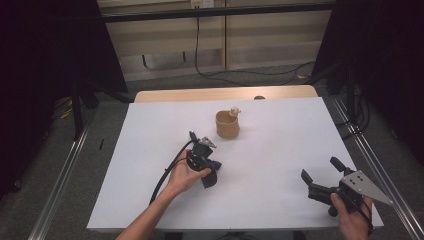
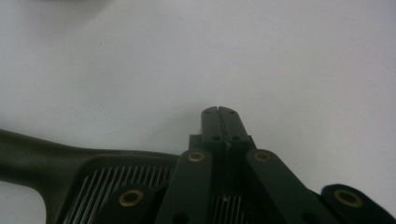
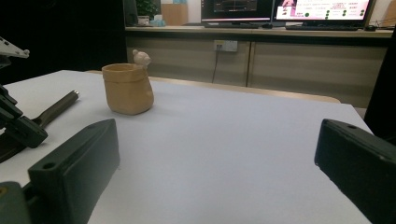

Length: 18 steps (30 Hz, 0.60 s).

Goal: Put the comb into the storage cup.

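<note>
Tan ceramic-looking cup (image 1: 227,125) with a small bear figure (image 1: 235,110) on its rim, upright at about 12 o'clock of table centre on the white table cover (image 1: 280,145), nothing touching it. Left gripper (image 1: 192,135), jaws pressed together and empty, lies just beside the cup at its 8 o'clock. Right gripper (image 1: 320,168), jaws spread wide and empty, sits well apart at 4 o'clock. Likely rigid, light, smooth-glazed, so slippery, and breakable. Best grip: pinch the wall at the rim, away from the figure.
</note>
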Available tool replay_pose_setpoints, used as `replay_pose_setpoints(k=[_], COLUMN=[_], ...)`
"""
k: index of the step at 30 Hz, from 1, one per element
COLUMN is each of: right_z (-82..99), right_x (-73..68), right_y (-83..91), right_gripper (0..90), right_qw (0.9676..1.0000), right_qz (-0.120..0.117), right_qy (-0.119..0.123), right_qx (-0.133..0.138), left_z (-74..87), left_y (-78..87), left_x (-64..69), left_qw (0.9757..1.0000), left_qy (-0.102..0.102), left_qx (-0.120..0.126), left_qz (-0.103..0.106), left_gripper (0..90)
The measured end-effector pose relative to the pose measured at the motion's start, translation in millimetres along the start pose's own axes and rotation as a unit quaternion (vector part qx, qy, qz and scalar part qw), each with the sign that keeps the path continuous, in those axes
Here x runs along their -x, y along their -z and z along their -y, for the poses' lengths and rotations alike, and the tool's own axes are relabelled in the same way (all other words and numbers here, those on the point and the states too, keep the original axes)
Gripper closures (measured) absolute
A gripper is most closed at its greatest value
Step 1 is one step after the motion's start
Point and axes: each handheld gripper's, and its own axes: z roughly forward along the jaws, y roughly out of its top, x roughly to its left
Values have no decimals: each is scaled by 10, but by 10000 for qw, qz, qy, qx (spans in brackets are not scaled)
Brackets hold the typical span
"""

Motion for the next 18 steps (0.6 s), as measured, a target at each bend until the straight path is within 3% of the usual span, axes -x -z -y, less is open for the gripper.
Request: replay_pose_setpoints(k=[18], right_z=[0], right_x=[-5], right_y=[3], right_gripper=[0], right_qw=[10000], right_qz=[18], right_qy=[18], right_qx=[-12], left_z=[49], left_y=[52], left_x=[-31], left_qw=[9998], left_qy=[182], left_qx=[-5], left_qz=[3], left_gripper=[900])
